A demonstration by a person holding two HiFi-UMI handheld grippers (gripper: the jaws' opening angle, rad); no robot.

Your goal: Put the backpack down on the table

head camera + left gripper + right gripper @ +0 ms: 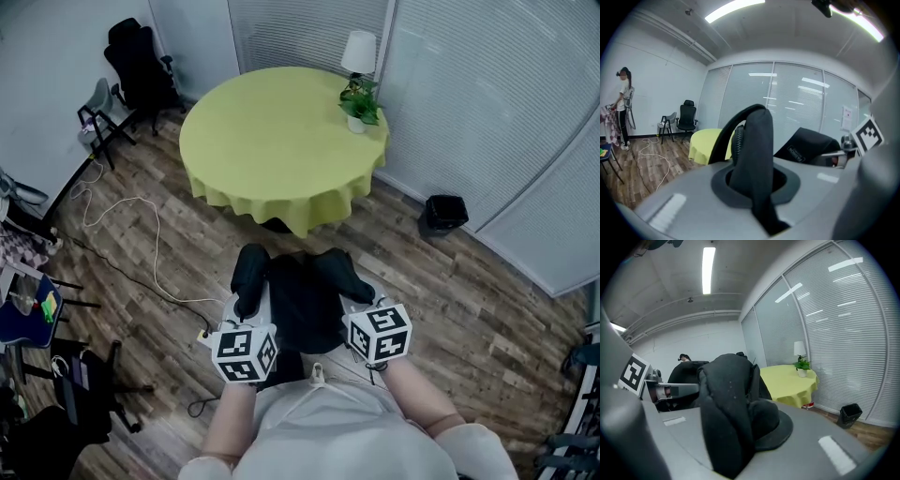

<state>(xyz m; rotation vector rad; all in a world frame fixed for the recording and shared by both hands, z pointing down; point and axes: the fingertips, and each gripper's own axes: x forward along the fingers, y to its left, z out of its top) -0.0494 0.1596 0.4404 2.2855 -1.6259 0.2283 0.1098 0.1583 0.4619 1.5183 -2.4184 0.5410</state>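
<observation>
Two padded shoulder straps serve as the holds. The left gripper (754,187) is clamped on the left strap (757,140), which rises in a loop out of its closed jaws. The right gripper (731,427) is closed on the right strap (724,394), bunched thick between its jaws.

The black backpack (302,300) hangs between them, close in front of the person and apparently off the floor (469,300). It is at six o'clock from the round table (272,141) and well apart from it.

The backpack looks soft and slack, so it will probably sag and swing rather than hold its shape. The straps are cushioned fabric that squashes under the pads and seems unlikely to slip. Its weight cannot be read from here, and neither can what is inside it. A grip on both straps should keep it level on the way down.

On the yellow cloth, at about two o'clock near the rim, a white pot (356,123) holds a green plant (361,103), with a lamp (358,52) just beyond it. The rest of the top is bare. A black bin (444,213) stands on the floor at four o'clock from the table, and what it holds cannot be seen.
</observation>
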